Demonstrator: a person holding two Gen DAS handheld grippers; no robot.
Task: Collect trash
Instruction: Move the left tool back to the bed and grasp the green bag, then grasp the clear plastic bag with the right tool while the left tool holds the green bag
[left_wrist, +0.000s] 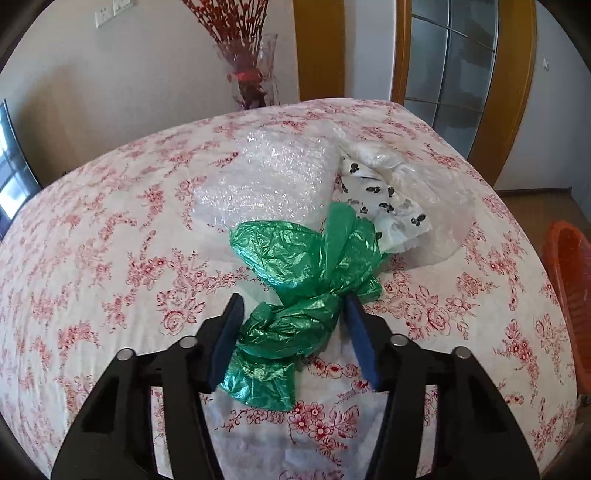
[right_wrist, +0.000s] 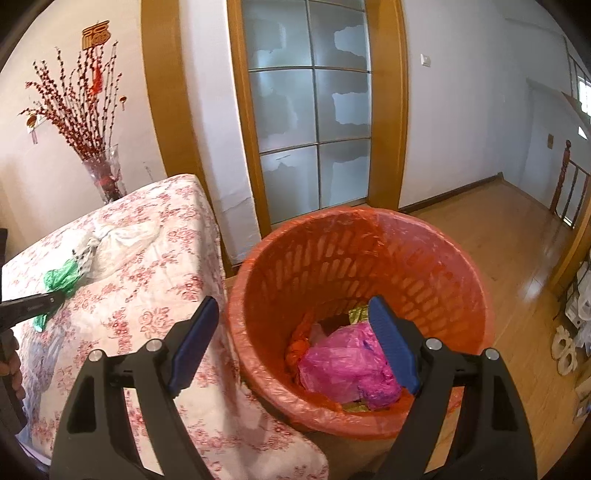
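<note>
- Jaws of the left gripper (left_wrist: 293, 328) straddle the green bag (left_wrist: 295, 291) on the table (left_wrist: 92, 258); whether the pads press it yet I cannot tell.
- Right gripper (right_wrist: 291, 343) hangs open and empty over the bin (right_wrist: 443, 258), where a pink bag (right_wrist: 343, 365) already lies.
- Further off, at twelve o'clock from the green bag, bubble wrap (left_wrist: 269, 177) and, at one o'clock, a spotted wrapper (left_wrist: 384, 199) remain to collect.

A home: floral tablecloth (left_wrist: 110, 258), vase of red branches (right_wrist: 99, 173), frosted-glass wooden door (right_wrist: 310, 110), wood floor (right_wrist: 517, 251).
</note>
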